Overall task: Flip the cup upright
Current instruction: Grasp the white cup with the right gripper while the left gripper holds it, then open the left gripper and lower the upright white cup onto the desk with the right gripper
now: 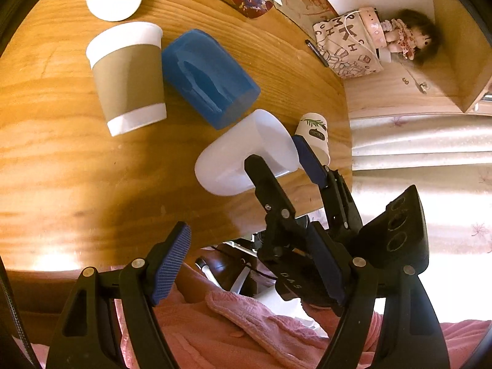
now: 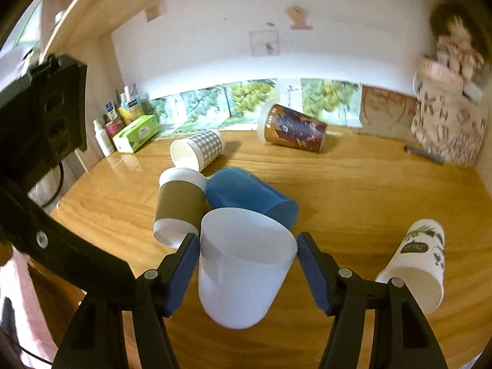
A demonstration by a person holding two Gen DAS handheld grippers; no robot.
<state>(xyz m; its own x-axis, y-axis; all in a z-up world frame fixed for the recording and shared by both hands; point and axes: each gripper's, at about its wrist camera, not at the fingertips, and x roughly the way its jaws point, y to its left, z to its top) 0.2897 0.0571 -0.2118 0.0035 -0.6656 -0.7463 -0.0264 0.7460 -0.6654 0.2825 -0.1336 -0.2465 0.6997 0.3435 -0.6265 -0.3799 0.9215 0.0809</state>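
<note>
A translucent white plastic cup stands tilted between the fingers of my right gripper, mouth up and leaning away. The jaws sit on either side of its rim, close to it or touching. In the left wrist view the same cup shows with the right gripper around it near the table's edge. My left gripper is open and empty, held back off the table over a pink cloth. A blue cup lies on its side just behind the white one.
Other cups lie on the wooden table: a brown-sleeved one, a checked one, a dark printed one, a leaf-printed one at right. A tissue box, bottles and a doll stand at the back.
</note>
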